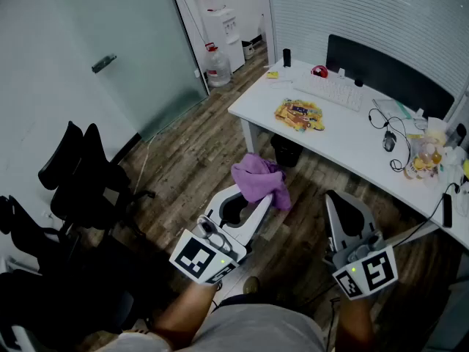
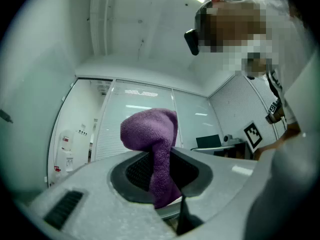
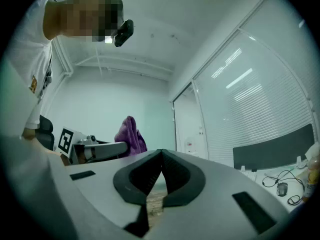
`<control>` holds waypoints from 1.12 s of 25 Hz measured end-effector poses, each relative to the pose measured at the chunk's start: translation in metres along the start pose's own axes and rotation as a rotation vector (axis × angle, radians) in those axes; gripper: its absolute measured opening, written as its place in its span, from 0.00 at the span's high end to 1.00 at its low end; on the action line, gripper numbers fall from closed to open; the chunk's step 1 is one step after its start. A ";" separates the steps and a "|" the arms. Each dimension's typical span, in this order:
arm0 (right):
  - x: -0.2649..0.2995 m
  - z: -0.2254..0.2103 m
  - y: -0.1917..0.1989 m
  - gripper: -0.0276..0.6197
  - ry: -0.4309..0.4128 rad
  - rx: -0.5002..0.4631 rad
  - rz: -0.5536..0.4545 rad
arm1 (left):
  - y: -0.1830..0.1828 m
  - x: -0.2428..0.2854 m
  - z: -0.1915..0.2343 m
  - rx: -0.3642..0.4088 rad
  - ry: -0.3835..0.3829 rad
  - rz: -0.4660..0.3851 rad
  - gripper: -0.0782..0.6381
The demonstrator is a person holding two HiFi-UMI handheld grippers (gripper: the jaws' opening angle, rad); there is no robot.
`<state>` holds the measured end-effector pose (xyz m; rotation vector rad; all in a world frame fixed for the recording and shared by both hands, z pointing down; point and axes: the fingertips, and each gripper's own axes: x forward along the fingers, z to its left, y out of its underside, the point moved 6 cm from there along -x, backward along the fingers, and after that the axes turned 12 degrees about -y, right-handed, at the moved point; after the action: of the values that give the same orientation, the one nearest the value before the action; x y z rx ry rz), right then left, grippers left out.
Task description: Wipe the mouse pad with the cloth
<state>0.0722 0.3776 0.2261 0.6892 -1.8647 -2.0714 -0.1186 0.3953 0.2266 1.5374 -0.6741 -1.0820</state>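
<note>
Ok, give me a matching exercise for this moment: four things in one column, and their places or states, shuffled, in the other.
1 cloth
2 right gripper
3 keyboard
4 office chairs

A on the white desk
B shut, nothing between its jaws
C on the wooden floor
D clamped in the left gripper

Pairs: 1-D, 2-B, 3-A, 4-C

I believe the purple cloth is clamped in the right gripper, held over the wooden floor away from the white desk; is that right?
Not quite: the purple cloth is clamped in the left gripper, not the right, as the left gripper view shows. The right gripper is shut with nothing between its jaws. The rest stands: the cloth is over the wooden floor, away from the white desk.
</note>
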 end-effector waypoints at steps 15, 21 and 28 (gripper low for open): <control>0.018 -0.001 0.004 0.94 -0.001 0.023 -0.017 | 0.005 0.000 0.022 -0.011 -0.006 -0.001 0.78; 0.031 0.000 0.009 0.94 0.027 0.018 -0.012 | 0.010 0.001 0.043 -0.022 0.005 -0.002 0.78; 0.050 0.006 0.015 0.94 0.072 0.003 0.006 | 0.013 0.002 0.074 -0.030 0.035 -0.022 0.78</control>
<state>0.0244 0.3559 0.2328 0.7480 -1.8289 -2.0127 -0.1826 0.3580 0.2384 1.5374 -0.6155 -1.0749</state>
